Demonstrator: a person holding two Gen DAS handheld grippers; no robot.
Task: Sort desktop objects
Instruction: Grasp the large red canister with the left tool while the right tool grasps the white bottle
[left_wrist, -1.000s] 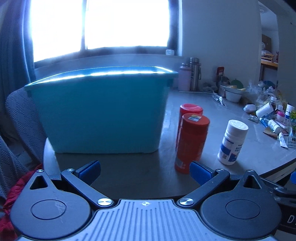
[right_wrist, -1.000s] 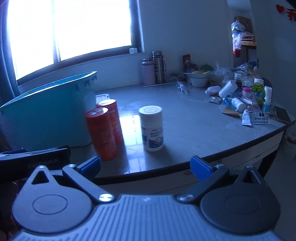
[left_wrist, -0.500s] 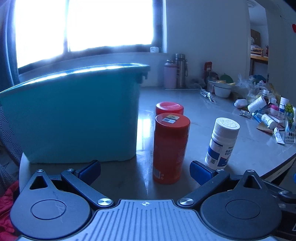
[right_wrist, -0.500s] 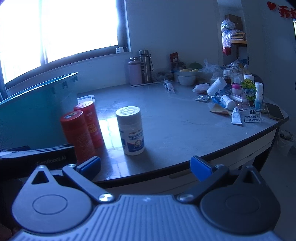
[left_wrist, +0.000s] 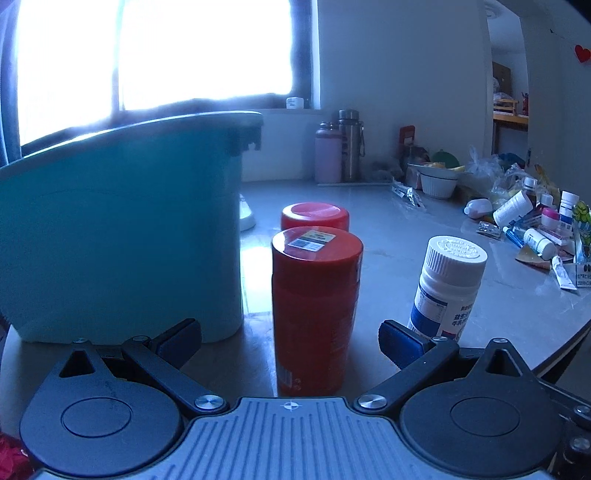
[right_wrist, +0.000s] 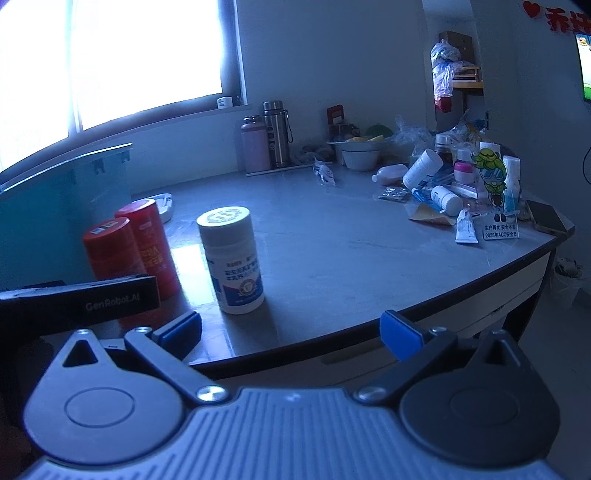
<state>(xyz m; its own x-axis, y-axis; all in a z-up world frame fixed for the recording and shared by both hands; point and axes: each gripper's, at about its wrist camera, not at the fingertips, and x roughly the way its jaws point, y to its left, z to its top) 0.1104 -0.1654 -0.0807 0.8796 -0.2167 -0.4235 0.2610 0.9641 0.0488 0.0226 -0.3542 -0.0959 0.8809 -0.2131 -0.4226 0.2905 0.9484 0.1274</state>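
Two red canisters stand upright on the grey table beside a teal bin (left_wrist: 122, 229). The near red canister (left_wrist: 314, 306) sits between the wide-open fingers of my left gripper (left_wrist: 291, 338), untouched. The second red canister (left_wrist: 314, 216) is right behind it. A white pill bottle (left_wrist: 447, 288) stands to the right, by the right finger. In the right wrist view, my right gripper (right_wrist: 291, 332) is open and empty at the table's front edge, with the white bottle (right_wrist: 234, 258) and the red canisters (right_wrist: 110, 247) ahead on the left.
A clutter of bottles, tubes and packets (right_wrist: 454, 188) fills the table's right end, with a phone (right_wrist: 546, 218) near the edge. Two flasks (right_wrist: 266, 136) and a white bowl (right_wrist: 360, 157) stand at the back. The left gripper's body (right_wrist: 81, 299) crosses the right wrist view.
My left gripper has swung right and closer, from facing the teal bin to having the near red canister between its fingers. My right gripper has drifted right, so the bottles sit further left.
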